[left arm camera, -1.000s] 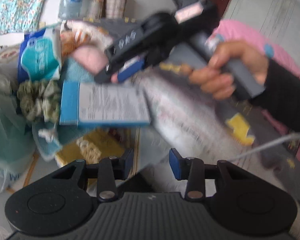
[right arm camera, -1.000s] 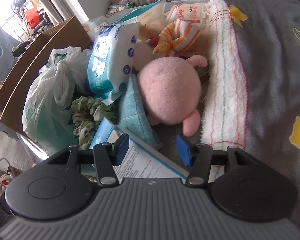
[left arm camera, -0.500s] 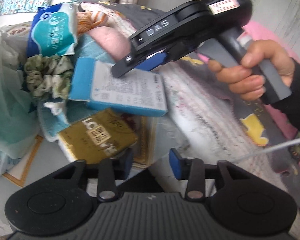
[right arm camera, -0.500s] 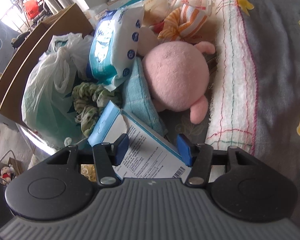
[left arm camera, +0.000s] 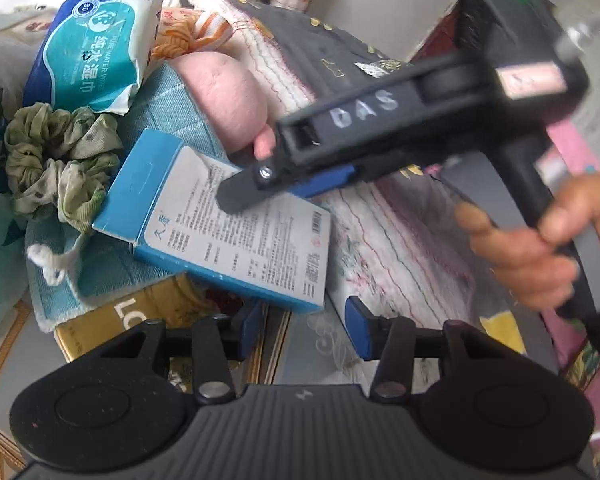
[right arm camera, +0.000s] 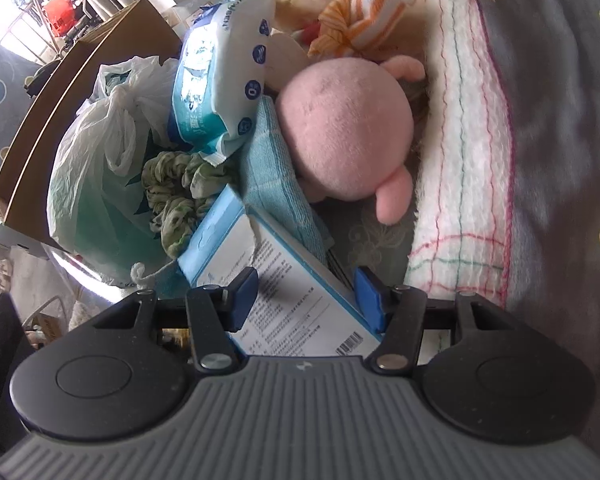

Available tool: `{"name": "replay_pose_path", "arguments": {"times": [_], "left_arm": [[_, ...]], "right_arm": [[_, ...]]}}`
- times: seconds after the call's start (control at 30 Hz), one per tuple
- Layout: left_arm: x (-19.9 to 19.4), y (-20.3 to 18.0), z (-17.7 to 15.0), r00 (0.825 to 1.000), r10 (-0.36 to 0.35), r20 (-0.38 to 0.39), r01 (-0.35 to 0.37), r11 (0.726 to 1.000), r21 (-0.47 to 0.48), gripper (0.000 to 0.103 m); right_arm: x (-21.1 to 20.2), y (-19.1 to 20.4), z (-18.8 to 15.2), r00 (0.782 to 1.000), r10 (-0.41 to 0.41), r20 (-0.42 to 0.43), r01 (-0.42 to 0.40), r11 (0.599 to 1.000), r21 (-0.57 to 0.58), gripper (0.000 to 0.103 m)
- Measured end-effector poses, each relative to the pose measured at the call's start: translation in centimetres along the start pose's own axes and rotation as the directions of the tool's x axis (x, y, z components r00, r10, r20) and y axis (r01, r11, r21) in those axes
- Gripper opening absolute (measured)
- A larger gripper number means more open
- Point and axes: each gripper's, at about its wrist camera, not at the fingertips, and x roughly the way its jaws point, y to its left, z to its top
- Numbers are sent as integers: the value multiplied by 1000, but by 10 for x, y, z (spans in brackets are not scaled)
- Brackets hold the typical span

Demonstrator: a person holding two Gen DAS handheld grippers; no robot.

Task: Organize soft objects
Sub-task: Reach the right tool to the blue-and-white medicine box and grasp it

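Observation:
A pink plush toy (right arm camera: 344, 136) lies among the clutter, against a teal towel (right arm camera: 276, 184) and a white fuzzy blanket (right arm camera: 460, 160). A green scrunched cloth (right arm camera: 172, 188) sits to its left, under a wet wipes pack (right arm camera: 216, 92). My right gripper (right arm camera: 306, 292) is open and hovers over a blue and white box (right arm camera: 292, 300), its pads not pressing on it. In the left wrist view a hand holds that right gripper (left arm camera: 276, 188) above the box (left arm camera: 236, 232), in front of the plush (left arm camera: 224, 96). My left gripper (left arm camera: 305, 330) is low in front; its jaws are opening with nothing between them.
A knotted plastic bag (right arm camera: 96, 168) and a cardboard box (right arm camera: 60, 100) stand at the left. An orange striped cloth (right arm camera: 360, 20) lies behind the plush. A grey blanket (right arm camera: 560, 120) with yellow shapes covers the right. A gold box (left arm camera: 140, 312) lies under the towel's edge.
My left gripper has rolled and come closer to the box, and its jaws have widened. My right gripper has come forward, so the blue and white box now lies under its jaws.

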Motion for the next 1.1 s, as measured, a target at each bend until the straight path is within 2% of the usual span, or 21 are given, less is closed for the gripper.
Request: {"name": "replay_pose_path", "arguments": {"times": [0.17,0.37,0.63,0.77,0.9,1.0,1.1], "left_arm": [[4,0,2,1000,11,-8,-11,1000,-11,48],[7,0,8,999,28,-33,-30,997,-67,49],[1,0,12,999,33,-32,-36,996,-82,48],[-15,2,12,1000,22,-13,-24,996,-83,49],[-41,6,15,998,35,50,-31,997,-67,54],[-62,13,15,996,41,83,-37,998,-46,57],[-76,24,13,996,48,75,-46,998,-31,58]], "right_arm": [[3,-4,-1,1000,7,-8,-7,1000,-16,54],[9,-3,-1,1000,21,0,-21,999,-29,61],[-23,-6,-10,998,61,26,-62,997,42,44],[-41,-8,-21,992,116,58,-122,986,114,42],[-47,-6,-32,979,182,92,-197,962,188,41],[-39,0,-41,963,246,108,-266,933,244,40],[-23,8,-50,950,292,108,-311,911,271,39]]}}
